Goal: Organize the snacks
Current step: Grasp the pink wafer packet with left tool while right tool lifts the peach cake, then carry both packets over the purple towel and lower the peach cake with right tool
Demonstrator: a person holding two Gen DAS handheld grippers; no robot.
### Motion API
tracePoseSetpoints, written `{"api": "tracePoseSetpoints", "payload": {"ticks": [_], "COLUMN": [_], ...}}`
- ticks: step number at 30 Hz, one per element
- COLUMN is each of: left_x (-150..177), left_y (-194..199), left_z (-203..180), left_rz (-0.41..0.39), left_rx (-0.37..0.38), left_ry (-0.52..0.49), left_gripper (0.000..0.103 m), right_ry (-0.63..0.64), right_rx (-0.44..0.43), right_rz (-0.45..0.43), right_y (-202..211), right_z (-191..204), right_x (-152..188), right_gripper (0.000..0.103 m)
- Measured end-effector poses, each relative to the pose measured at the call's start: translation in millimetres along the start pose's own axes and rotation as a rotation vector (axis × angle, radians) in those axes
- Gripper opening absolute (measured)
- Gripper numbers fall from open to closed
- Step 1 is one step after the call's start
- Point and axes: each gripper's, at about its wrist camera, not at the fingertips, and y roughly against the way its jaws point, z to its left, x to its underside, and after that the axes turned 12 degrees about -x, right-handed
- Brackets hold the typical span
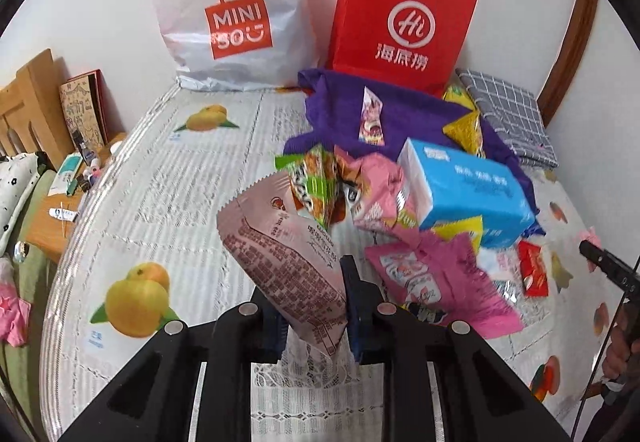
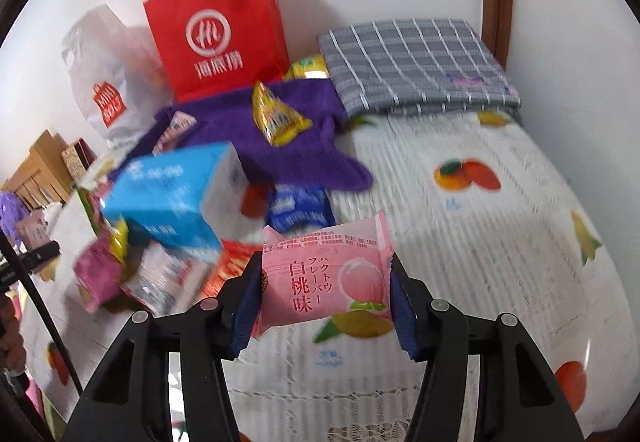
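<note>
plastic film, paper, cloth and wood, from glossy to matt

the dusty pink wrapper (image 1: 280, 258) looks like matt plastic film with a crimped edge; the peach snack pack (image 2: 326, 278) is smoother, faintly glossy film. the red bag (image 1: 400, 21) is stiff matt paper with white cord handles, the white bag (image 1: 236, 13) soft, creased plastic. the purple cloth (image 1: 344, 113) looks fuzzy, the grey checked cloth (image 2: 416, 61) flat woven. the table cover (image 1: 180, 169) is ribbed, lacy and slightly shiny. the blue box (image 1: 468, 189) reads as smooth card. the tool (image 2: 324, 306) is matt black plastic with blue pads and small metal pins. the wooden frame (image 1: 28, 97) looks plain and light.
</note>
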Motion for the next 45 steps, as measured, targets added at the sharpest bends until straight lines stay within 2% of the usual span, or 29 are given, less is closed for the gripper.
{"api": "tracePoseSetpoints", "payload": {"ticks": [8, 14, 24, 26, 34, 39, 41, 43, 45], "left_x": [-25.7, -49.9, -88.9, -90.6, -104.6, -106.5, -103.5, -103.6, -104.0], "left_y": [6.7, 1.1, -24.4, -31.2, -51.5, -59.4, -66.9, -75.7, -77.8], "left_z": [-3.6, -8.8, -32.6, -34.9, -40.7, -40.9, -39.5, -32.8, -27.8], "left_rz": [-0.058, -0.094, -0.142, -0.141, -0.102, -0.109, -0.091, -0.048, -0.046], "left_rx": [0.033, 0.075, 0.125, 0.143, 0.131, 0.161, 0.17, 0.226, 0.231], "left_ry": [-0.028, -0.014, -0.033, -0.037, -0.061, -0.037, -0.023, 0.015, 0.041], "left_gripper": [0.022, 0.022, 0.022, 0.022, 0.022, 0.022, 0.022, 0.022, 0.022], "right_ry": [0.047, 0.068, 0.065, 0.057, 0.034, 0.033, 0.033, 0.021, -0.001], "right_rx": [-0.017, -0.013, -0.037, -0.04, -0.057, -0.071, -0.064, -0.052, -0.06], "right_rz": [-0.085, -0.082, -0.077, -0.077, -0.063, -0.06, -0.066, -0.063, -0.054], "right_y": [10.0, -16.1, -66.8, -77.7, -117.5, -127.8, -128.8, -131.7, -136.1], "right_z": [35.3, 56.3, 60.9, 58.6, 48.5, 42.8, 39.0, 34.0, 28.3], "right_x": [-46.0, -70.0, -105.2, -110.9, -123.8, -118.9, -116.0, -114.3, -113.1], "right_gripper": [0.057, 0.057, 0.057, 0.057, 0.057, 0.057, 0.057, 0.057, 0.057]}}
